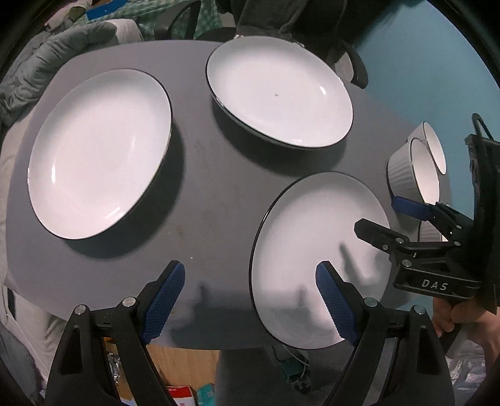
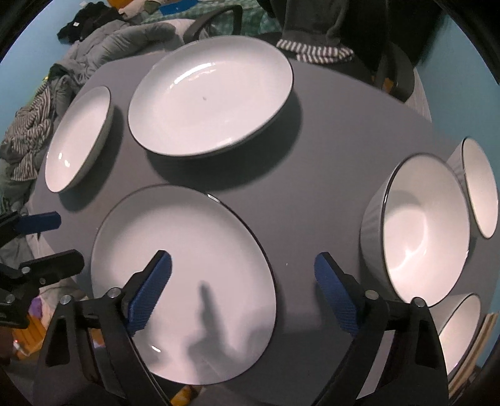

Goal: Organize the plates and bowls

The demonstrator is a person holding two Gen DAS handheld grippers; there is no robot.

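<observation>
Left wrist view: the left claw (image 1: 250, 299) is spread wide and holds nothing, hovering over the near edge of the grey counter (image 1: 203, 187). Three white plates lie apart: the left plate (image 1: 100, 153), the far plate (image 1: 278, 90) and the near plate (image 1: 318, 259), which overhangs the counter's near edge. The right claw (image 1: 381, 215), also spread, hangs above the near plate's right side, with ribbed white bowls (image 1: 412, 171) just beyond.

Right wrist view: the right claw (image 2: 243, 287) is empty, over the near plate (image 2: 184, 281). Three bowls (image 2: 425, 228) crowd the right. Nothing is stacked yet.

Judgement: the overhanging rim offers the best bite; pinch it squarely and lift level. The bowls close by limit swing to the right. A jacket (image 2: 125, 40) and chair (image 2: 215, 18) lie beyond the counter.
</observation>
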